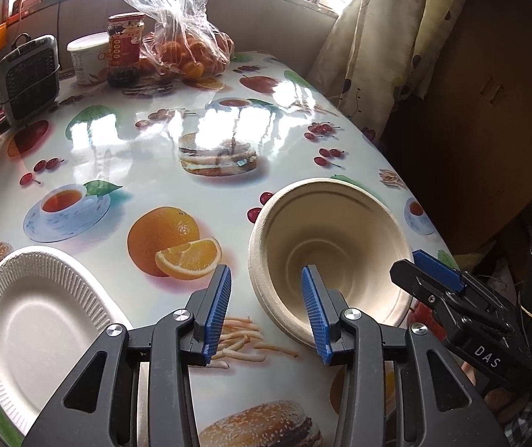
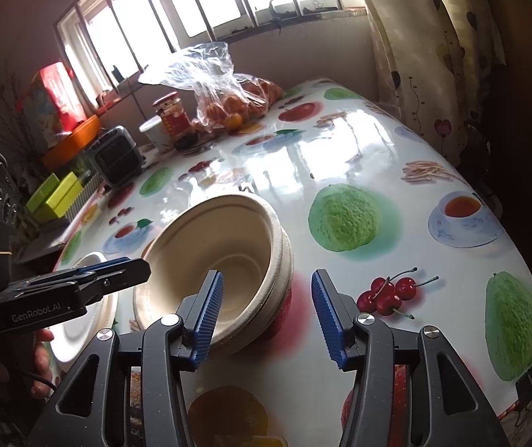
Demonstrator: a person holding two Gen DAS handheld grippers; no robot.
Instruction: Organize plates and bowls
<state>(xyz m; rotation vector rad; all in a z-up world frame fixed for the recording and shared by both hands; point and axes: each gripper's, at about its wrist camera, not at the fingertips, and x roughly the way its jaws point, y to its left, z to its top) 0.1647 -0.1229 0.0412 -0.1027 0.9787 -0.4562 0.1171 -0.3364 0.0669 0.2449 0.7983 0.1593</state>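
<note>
Two hand-held tools hover low over a glossy surface [image 1: 228,138] printed with fruit, burgers and teacups. The left tool [image 1: 267,309] has its blue-padded jaws apart and nothing between them; its right pad overlaps the near rim of the bowls in the left wrist view, though contact cannot be confirmed. The right tool [image 2: 267,314] also stands with jaws apart and empty, its left pad in front of the same rim, with bare surface between the pads.

The bowls [image 1: 331,249], beige and nested as a short stack, sit on the surface between the two tools: ahead and to the right of the left tool, ahead and to the left of the right tool. The stack looks tilted, its mouth leaning toward the cameras. Both tools seem about equally near it.

A white ridged paper plate [image 1: 38,331] lies flat to the left of the left tool, well apart from the bowls, so the left hand is likely the nearer one for it.

Far across the surface stand a bag of oranges [image 1: 187,52], a jar [image 1: 124,48], a white tub [image 1: 88,57] and a small grey appliance [image 1: 29,78], beneath a barred window.
</note>
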